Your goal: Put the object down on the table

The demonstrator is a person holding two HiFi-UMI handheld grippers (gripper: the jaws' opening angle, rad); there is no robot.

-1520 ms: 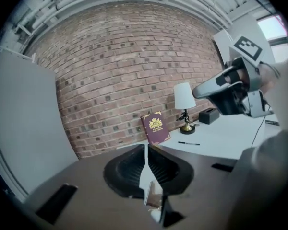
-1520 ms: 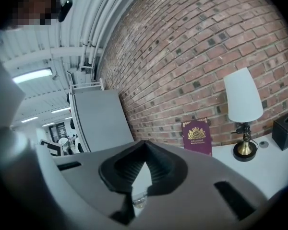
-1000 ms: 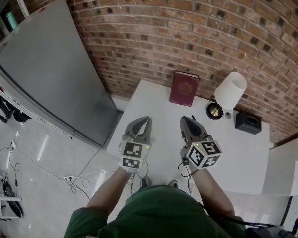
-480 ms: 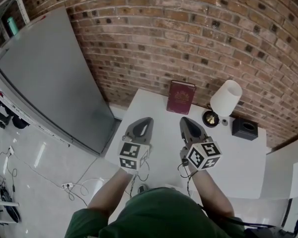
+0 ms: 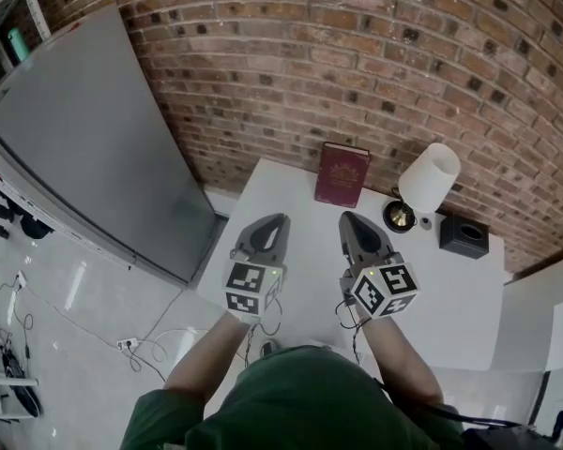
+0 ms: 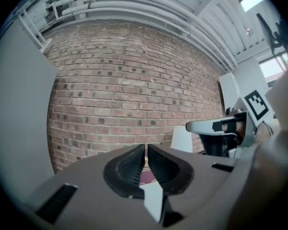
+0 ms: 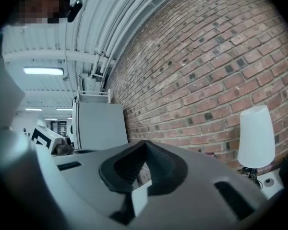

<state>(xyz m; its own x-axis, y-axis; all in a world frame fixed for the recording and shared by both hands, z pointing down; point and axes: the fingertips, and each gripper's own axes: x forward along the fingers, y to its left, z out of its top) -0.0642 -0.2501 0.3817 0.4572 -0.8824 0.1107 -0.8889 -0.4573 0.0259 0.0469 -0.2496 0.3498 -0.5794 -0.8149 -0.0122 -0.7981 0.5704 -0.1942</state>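
maroon and cloth-like, the book [image 5: 342, 174] stands upright on the white table [image 5: 469, 298], its back leaning on the brick wall [image 5: 357, 54]. in the head view almost nothing has changed over the last second: the left gripper [image 5: 274, 219] and right gripper [image 5: 349, 218] hover side by side above the near part of the table as before, well apart from the book, and the book, the lamp [image 5: 429, 181] and the black box [image 5: 464, 235] sit where they were. if the book is the object meant, it looks already set down and the hands are simply clear of it; otherwise nothing is being carried to put down. the table top is smooth and matte, the lamp has a plain white tapered shade over a dark round foot, and the box is a small squarish block. a flat grey panel [image 5: 84, 148] fills the left.

left gripper view: the ribbed black pads are closed together with nothing between them; a sliver of maroon shows far behind their gap, against rough red brick with pale mortar.

right gripper view: its jaws also meet at the tip, empty. the white shade stands off to the right, smooth beside the coarse wall.
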